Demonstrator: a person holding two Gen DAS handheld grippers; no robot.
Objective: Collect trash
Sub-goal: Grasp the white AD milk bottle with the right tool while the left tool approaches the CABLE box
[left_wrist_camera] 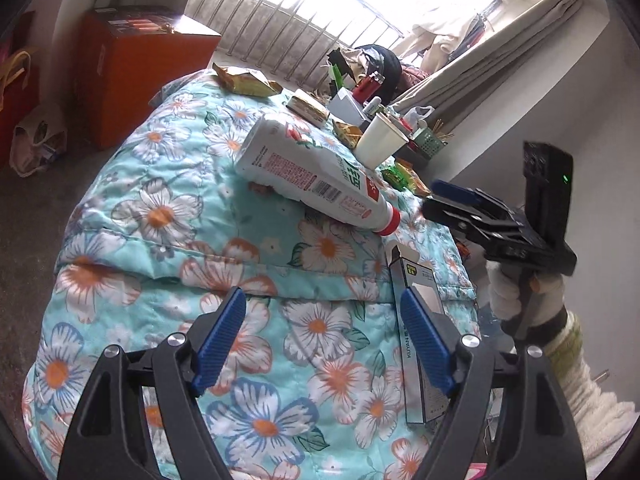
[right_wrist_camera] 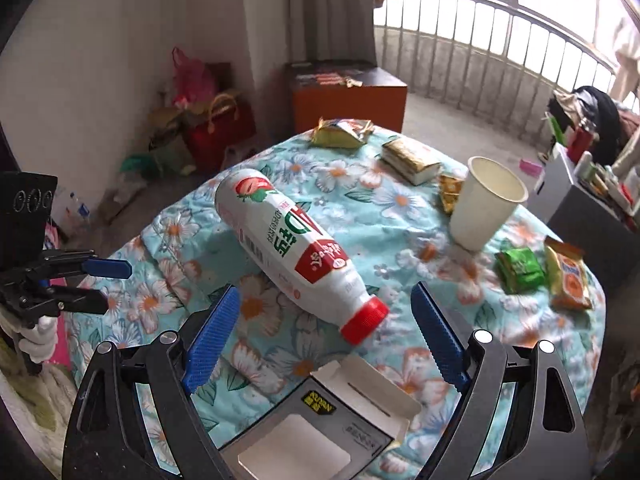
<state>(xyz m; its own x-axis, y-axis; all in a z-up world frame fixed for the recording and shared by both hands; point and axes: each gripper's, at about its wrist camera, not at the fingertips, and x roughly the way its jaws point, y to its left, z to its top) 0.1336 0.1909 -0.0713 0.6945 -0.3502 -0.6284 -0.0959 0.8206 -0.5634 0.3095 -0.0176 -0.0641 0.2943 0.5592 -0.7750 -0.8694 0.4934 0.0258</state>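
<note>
— On quilted floral tablecloth (right_wrist_camera: 400,216): white plastic bottle with red ribbed cap (right_wrist_camera: 288,248) lying sideways, beside upright cream paper cup (right_wrist_camera: 486,204).
— Left gripper (left_wrist_camera: 324,336), right gripper (right_wrist_camera: 324,336)?
— Both spread wide, holding nothing; grey cardboard box (right_wrist_camera: 320,424) flat beneath right.

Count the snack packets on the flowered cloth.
5: gold packet at far edge, tan packet beside it, yellow behind cup, green and orange right. More may hide.

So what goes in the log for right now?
left gripper: open, empty | right gripper: open, empty | bottle: lying on tablecloth | cup: upright
</note>
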